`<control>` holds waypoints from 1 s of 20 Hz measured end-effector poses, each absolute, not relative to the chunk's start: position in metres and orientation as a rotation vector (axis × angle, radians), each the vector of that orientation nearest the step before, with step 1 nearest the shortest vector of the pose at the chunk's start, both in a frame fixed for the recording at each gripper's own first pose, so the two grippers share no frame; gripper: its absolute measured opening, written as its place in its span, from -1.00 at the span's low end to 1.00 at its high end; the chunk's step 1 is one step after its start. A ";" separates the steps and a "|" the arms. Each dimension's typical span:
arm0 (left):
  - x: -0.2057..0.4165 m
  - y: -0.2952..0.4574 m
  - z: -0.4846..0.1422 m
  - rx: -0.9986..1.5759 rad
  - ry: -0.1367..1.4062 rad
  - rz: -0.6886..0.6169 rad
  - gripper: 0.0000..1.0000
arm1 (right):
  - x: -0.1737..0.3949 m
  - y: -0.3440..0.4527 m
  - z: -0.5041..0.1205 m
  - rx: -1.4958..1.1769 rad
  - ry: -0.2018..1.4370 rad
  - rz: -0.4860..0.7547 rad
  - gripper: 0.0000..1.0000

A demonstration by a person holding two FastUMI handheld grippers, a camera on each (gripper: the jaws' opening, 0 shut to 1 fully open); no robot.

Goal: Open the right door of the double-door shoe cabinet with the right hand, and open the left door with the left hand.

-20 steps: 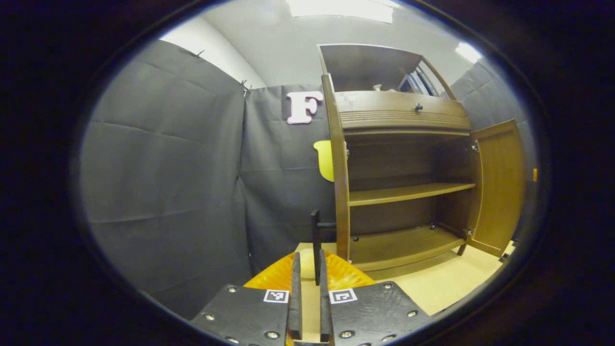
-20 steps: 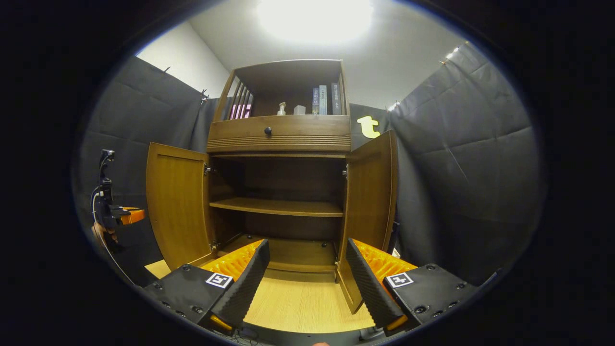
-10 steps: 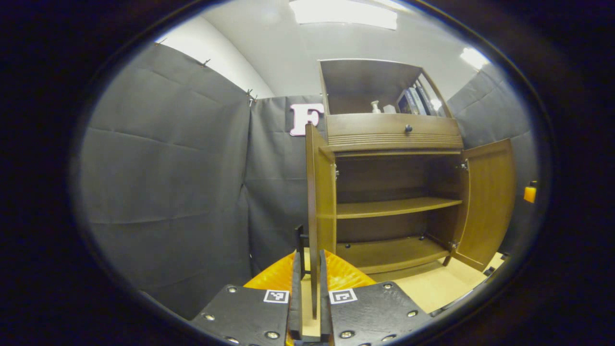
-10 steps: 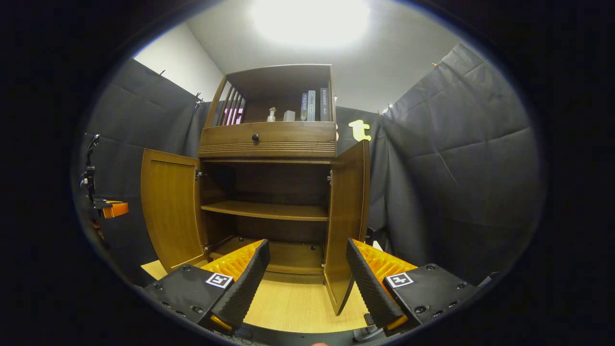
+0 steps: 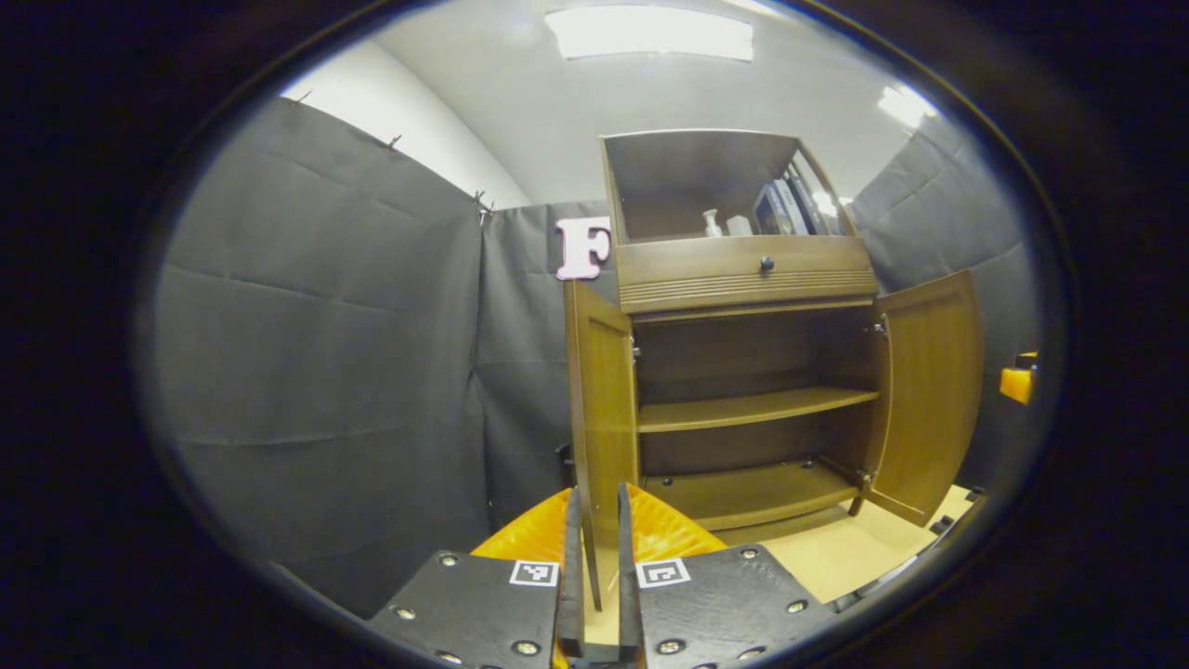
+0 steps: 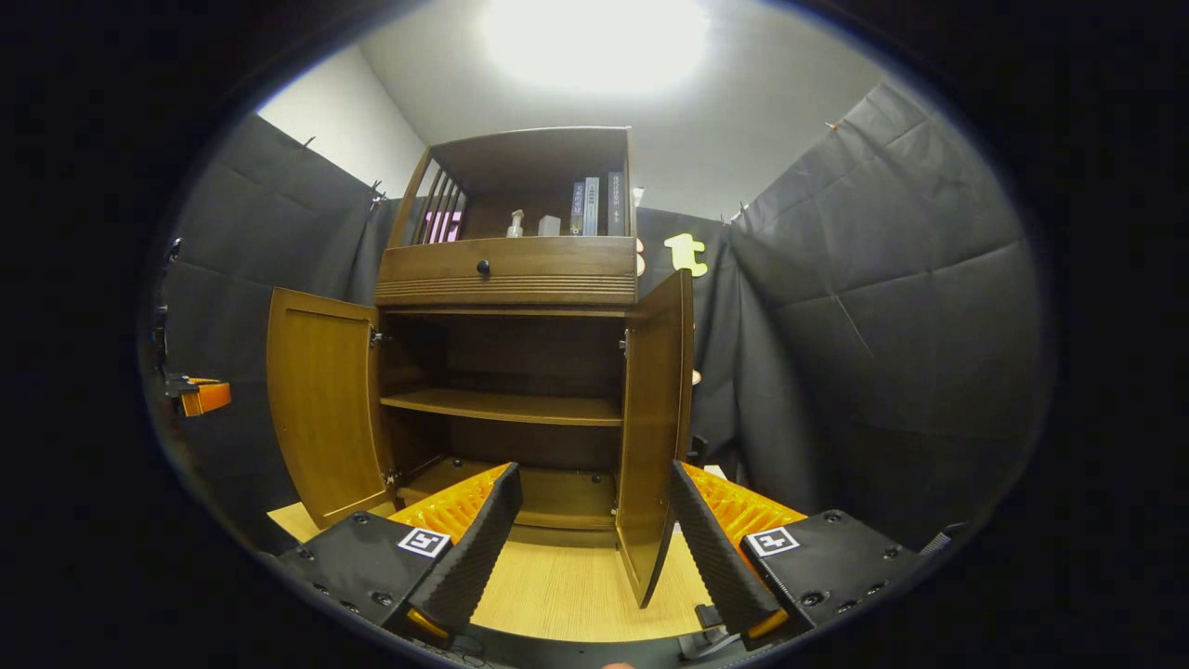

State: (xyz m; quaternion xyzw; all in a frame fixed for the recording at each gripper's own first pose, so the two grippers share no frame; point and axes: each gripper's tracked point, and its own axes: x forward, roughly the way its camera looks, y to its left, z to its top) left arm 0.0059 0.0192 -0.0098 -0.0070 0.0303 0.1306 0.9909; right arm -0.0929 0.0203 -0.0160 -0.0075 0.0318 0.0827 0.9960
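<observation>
Shoe cabinet (image 6: 506, 279) standing with left door (image 5: 602, 400) and right door (image 6: 650, 427) both swung out, left gripper (image 5: 594, 576) pinching the left door's lower edge, right gripper (image 6: 594, 539) hanging spread before the cabinet, gripping nothing

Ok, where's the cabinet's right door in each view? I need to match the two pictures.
Left gripper view: right door at the right side, swung open, inner face toward the camera.
Right gripper view: right door just right of centre, seen nearly edge-on.
Shared landmark: the dark drawer knob, above both doors.
</observation>
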 end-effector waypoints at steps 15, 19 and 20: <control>0.009 0.031 -0.007 -0.026 0.048 0.282 -0.63 | -0.091 0.021 -0.016 -0.011 0.064 0.165 1.00; 0.008 0.034 0.000 -0.019 0.026 0.292 -0.63 | -0.090 0.023 -0.015 -0.013 0.062 0.166 0.94; 0.008 0.035 0.001 -0.014 0.023 0.291 -0.63 | -0.090 0.023 -0.015 -0.014 0.063 0.166 0.94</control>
